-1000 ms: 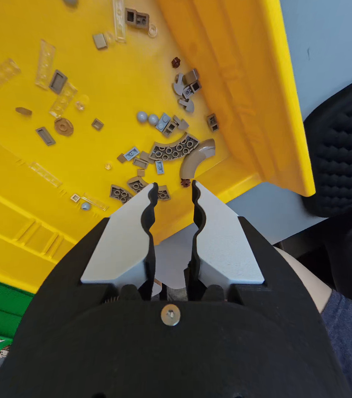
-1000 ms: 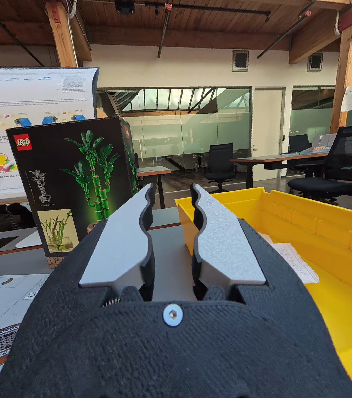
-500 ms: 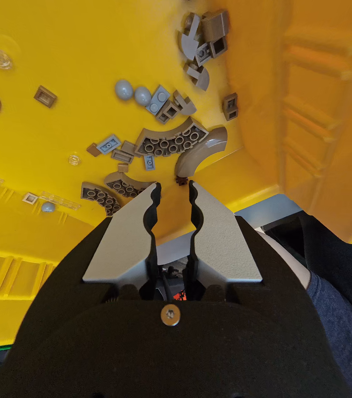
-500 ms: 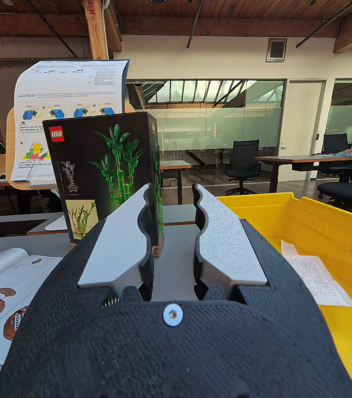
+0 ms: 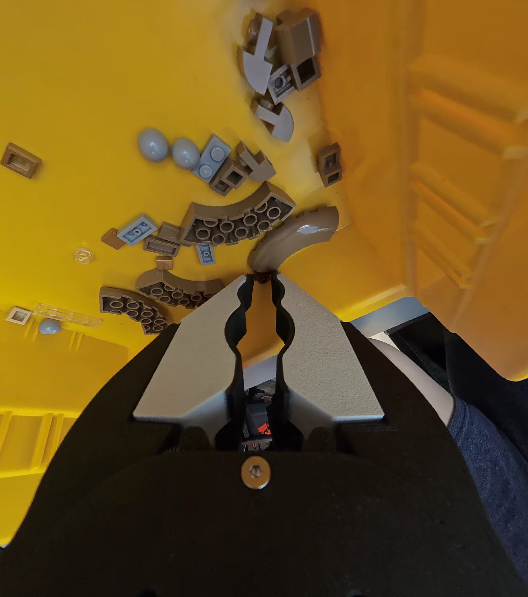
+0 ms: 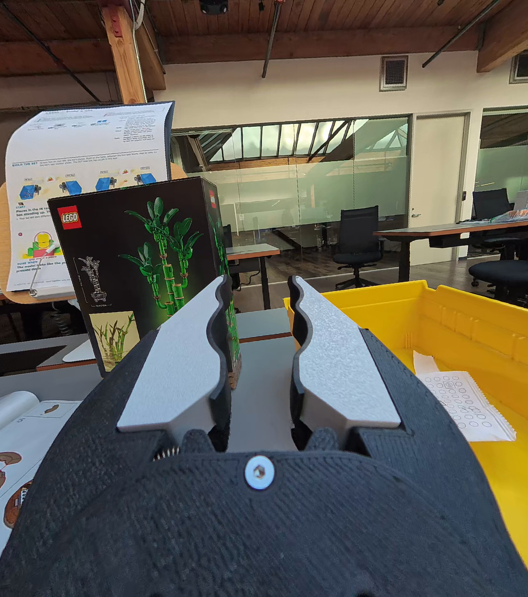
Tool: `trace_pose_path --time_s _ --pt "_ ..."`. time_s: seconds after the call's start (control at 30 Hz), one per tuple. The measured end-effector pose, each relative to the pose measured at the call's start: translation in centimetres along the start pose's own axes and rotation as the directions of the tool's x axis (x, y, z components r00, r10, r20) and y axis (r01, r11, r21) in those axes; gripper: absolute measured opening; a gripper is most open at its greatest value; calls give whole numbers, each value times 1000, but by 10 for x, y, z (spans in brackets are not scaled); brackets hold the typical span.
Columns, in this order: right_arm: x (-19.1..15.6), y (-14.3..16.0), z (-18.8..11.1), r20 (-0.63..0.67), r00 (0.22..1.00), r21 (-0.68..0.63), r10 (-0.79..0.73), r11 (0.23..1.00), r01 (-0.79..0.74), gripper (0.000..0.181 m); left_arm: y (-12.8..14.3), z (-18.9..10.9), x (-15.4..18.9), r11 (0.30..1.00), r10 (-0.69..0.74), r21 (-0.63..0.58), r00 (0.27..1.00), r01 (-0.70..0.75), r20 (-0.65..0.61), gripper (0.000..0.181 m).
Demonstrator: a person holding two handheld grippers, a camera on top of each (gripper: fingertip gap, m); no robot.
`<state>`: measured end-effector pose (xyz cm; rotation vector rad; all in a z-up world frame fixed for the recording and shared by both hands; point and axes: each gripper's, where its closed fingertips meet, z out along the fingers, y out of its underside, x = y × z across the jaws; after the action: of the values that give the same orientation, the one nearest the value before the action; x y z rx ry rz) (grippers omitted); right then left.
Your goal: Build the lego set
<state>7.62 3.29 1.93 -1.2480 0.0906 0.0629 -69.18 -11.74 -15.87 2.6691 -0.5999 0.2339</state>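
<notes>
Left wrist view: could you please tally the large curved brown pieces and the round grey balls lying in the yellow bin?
Curved brown pieces lying hollow side up: 3
Smooth curved brown piece: 1
Round grey balls: 3
Total: 7

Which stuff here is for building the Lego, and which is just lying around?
For building:
- left gripper at a tiny reddish-brown piece
- curved tan bricks
- yellow bin
- instruction booklet
- right gripper, open and empty

Just lying around:
- set's box
- paper bag
- office chairs
</notes>
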Motion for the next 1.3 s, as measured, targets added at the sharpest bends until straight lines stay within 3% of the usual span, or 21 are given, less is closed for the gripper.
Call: trace_pose_path --time_s 0.37,0.43,0.53,0.6,0.67,0.77,0.83,0.9,1.0,1.1,1.17,1.3 --pt "0 -2 0 5 1000 6 21 1000 -21 35 3 -18 -10 998 -13 59 992 6 126 9" --pt "-1 -2 0 7 1000 5 22 1000 -22 35 3 -34 -17 989 -58 145 983 32 174 9" --pt "-2 -2 1 4 1000 5 18 1000 -18 35 0 -76 -27 931 -121 365 954 13 273 9" --pt "-3 -2 2 1 1000 7 11 1000 -11 35 -6 -111 -23 841 -119 536 940 -77 321 9" --pt "-7 -3 2 15 1000 11 11 1000 -11 34 -16 -147 0 707 -71 685 945 -178 319 9" --pt "-20 -5 5 58 998 10 7 1000 -7 35 -35 -201 90 380 193 882 956 -280 221 9" --pt "-29 -6 6 77 997 8 -25 1000 24 35 -39 -217 170 205 451 933 875 -294 177 9" --pt "-38 -3 8 97 995 -1 -39 999 40 35 -50 -203 236 183 610 927 777 -329 155 10" --pt "-55 6 10 150 988 -29 -33 999 38 35 -72 -154 336 188 810 910 583 -370 70 9" --pt "-73 14 10 197 978 -37 -66 997 75 33 -100 -91 409 319 889 875 435 -364 -143 9" --pt "-84 13 10 211 967 -24 -145 988 154 32 -124 -55 435 383 872 855 444 -350 -209 9" --pt "-107 20 12 291 945 -46 -147 985 168 33 -160 -19 453 365 823 864 555 -347 -125 9"
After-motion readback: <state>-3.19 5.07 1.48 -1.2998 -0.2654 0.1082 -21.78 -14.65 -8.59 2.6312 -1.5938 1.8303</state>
